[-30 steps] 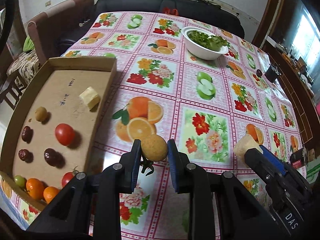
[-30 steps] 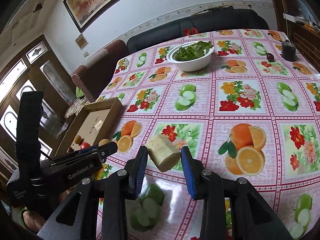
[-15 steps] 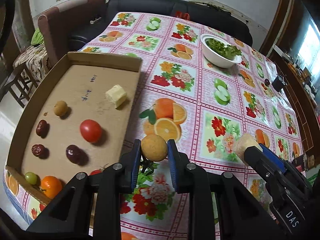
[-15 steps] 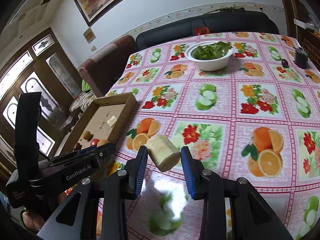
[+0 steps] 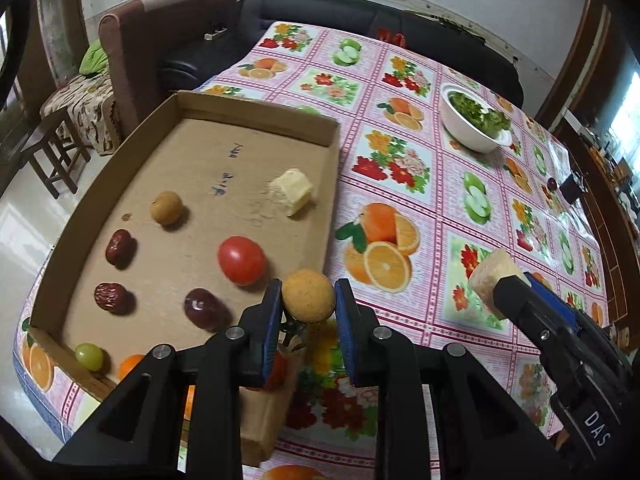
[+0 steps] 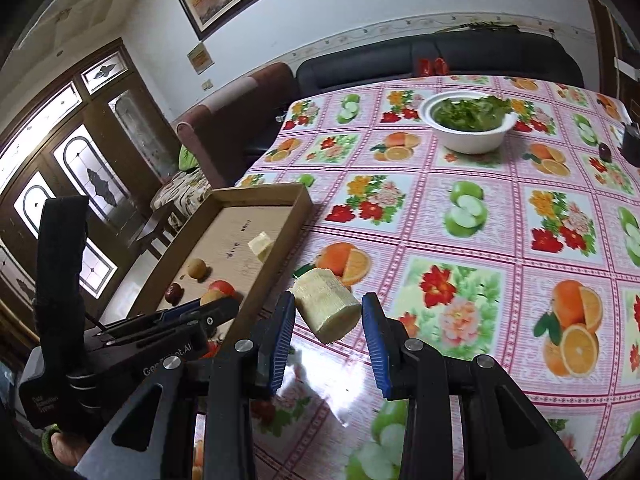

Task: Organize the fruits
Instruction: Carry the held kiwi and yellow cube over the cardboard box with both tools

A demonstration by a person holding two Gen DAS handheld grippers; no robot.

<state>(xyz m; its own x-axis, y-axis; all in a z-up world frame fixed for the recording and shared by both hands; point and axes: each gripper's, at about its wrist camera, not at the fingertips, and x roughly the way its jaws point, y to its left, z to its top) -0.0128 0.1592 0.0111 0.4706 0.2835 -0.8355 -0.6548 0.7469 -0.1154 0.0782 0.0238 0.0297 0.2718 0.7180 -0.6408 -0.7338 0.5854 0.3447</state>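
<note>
My left gripper is shut on a round tan fruit, held above the right edge of a cardboard tray. The tray holds a red tomato, another tan fruit, dark red dates, a pale yellow chunk, a green grape and an orange. My right gripper is shut on a pale sugarcane piece above the tablecloth, just right of the tray. That piece also shows in the left wrist view.
A white bowl of greens stands at the back of the table. A small dark cup and a dark fruit sit at the far right. A sofa, an armchair and a stool surround the table.
Both grippers have moved left toward the tray with their loads still held. The tray now fills more of the left wrist view.
</note>
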